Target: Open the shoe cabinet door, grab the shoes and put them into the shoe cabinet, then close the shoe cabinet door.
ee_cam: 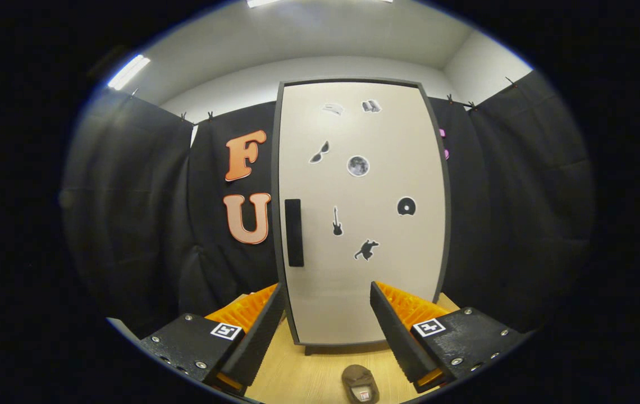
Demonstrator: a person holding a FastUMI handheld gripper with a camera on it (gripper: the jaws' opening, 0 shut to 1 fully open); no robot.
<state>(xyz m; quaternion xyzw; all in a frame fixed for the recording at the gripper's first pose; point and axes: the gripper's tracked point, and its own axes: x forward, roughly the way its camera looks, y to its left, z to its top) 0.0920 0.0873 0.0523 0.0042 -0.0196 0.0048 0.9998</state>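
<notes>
Gripper [327, 331] fingers spread wide apart, nothing between them but air. Shoe cabinet [360, 224] stands upright beyond the fingers on the wooden counter [303, 376], door shut, dark handle [294, 232] along its left edge, small stickers scattered over the pale front. One brown shoe [360, 384] lies on the counter just below and between the fingers, near the cabinet's foot.

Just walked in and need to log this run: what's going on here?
A handheld gripper faces a shoe cabinet standing on a wooden surface. Its door is shut, with the dark handle on the left side. The fingers are open and hold nothing. A brown shoe lies on the wood between them, in front of the cabinet. Nothing is grasped yet.
</notes>
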